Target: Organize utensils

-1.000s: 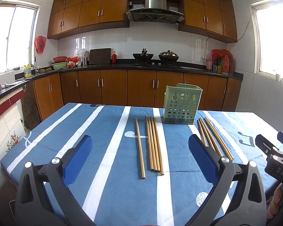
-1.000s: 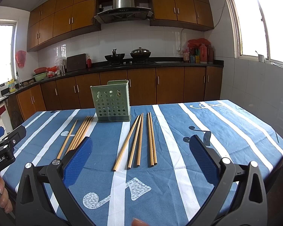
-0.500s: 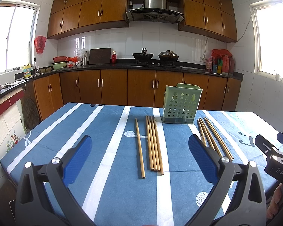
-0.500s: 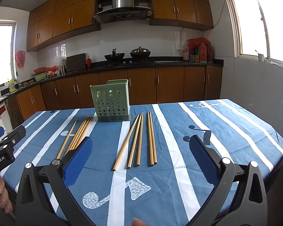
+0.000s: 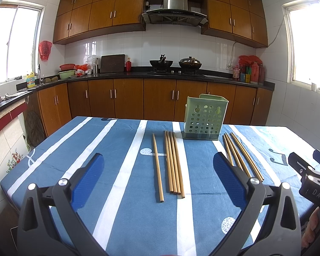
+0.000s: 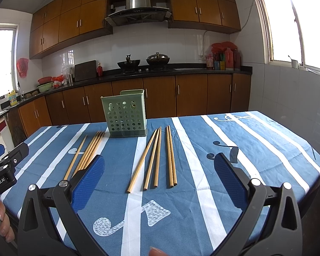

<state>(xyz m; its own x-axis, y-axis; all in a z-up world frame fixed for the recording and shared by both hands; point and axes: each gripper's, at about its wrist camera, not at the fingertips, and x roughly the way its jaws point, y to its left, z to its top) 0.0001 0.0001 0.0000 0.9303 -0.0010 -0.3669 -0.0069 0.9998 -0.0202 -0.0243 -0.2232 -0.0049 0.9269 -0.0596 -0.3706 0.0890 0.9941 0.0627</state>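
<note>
Chopsticks (image 6: 157, 156) slender, wooden; holder (image 6: 125, 117) green, perforated plastic

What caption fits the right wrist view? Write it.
Open right claw hovers above five loose chopsticks before the green holder.

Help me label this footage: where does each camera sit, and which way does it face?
Left wrist: on the left gripper, facing the chopsticks, with the right gripper at its edge.
Right wrist: on the right gripper, facing the table, left gripper at its edge.
Both show the green holder.
</note>
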